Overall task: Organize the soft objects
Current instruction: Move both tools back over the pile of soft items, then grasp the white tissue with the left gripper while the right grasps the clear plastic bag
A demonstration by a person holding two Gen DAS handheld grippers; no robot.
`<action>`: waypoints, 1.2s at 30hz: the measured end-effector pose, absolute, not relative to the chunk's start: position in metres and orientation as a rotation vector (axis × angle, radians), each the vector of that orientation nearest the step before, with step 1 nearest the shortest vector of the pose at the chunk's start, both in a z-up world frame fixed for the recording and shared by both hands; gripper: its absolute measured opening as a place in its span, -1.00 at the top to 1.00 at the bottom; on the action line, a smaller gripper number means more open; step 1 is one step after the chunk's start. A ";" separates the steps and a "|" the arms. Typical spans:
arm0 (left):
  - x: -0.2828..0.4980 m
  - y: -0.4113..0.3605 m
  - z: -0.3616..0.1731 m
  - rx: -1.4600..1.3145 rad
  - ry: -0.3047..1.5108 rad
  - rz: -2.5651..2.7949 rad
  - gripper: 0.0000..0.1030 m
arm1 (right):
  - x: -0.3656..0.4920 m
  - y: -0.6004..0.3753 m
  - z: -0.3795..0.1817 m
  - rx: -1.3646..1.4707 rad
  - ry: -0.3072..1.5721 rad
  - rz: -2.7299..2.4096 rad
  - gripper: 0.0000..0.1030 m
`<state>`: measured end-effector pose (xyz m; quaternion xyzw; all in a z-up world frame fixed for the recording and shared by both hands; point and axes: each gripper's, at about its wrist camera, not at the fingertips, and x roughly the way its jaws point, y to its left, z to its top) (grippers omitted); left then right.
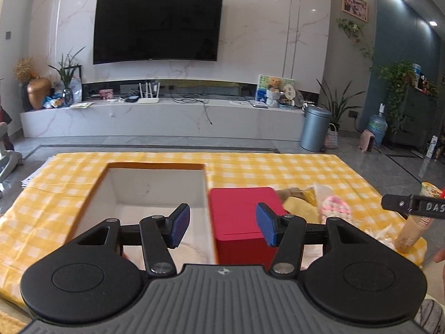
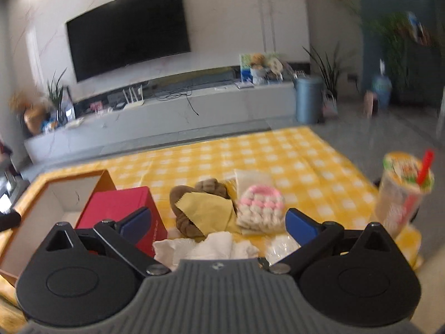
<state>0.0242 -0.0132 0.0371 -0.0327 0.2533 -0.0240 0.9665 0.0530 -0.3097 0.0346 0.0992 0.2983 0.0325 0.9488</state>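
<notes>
On the yellow checked tablecloth (image 2: pixel 278 150) lies a heap of soft things: a brown knitted piece (image 2: pixel 189 222), a yellow cloth (image 2: pixel 205 208) over it, a pink-and-white knitted pouch (image 2: pixel 260 206), white crumpled cloth (image 2: pixel 211 246) and a clear bag (image 2: pixel 281 246). My right gripper (image 2: pixel 219 222) hovers over the heap, jaws wide and empty. An open cardboard box (image 1: pixel 155 192) with a white inside sits left, a red box (image 1: pixel 244 217) beside it. My left gripper (image 1: pixel 222 226) is open with nothing between its blue pads, above the seam between both boxes.
A plastic cup (image 2: pixel 400 194) with a red straw stands at the table's right edge. The other gripper's black finger (image 1: pixel 411 207) reaches in at right in the left wrist view. Beyond the table are a TV wall, a low cabinet and a grey bin (image 1: pixel 315 128).
</notes>
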 end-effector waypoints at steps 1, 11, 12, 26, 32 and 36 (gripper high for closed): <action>0.026 -0.018 0.036 -0.064 0.516 -0.057 -0.23 | 0.051 -0.324 0.033 0.252 0.601 0.067 -0.95; 0.042 -0.091 0.003 0.095 0.577 -0.176 -0.31 | 0.060 -0.367 0.005 0.404 0.662 0.006 -0.95; 0.043 -0.102 -0.003 0.127 0.585 -0.195 -0.31 | 0.063 -0.368 0.000 0.402 0.681 -0.007 -0.95; 0.071 -0.175 -0.061 0.225 0.668 -0.307 -0.41 | 0.074 -0.390 -0.026 0.598 0.760 -0.047 -0.95; 0.096 -0.207 -0.063 0.321 0.707 -0.305 -0.45 | 0.072 -0.404 -0.032 0.632 0.761 -0.071 -0.95; 0.136 -0.221 -0.069 0.324 0.861 -0.285 -0.53 | 0.078 -0.415 -0.046 0.715 0.762 -0.050 -0.95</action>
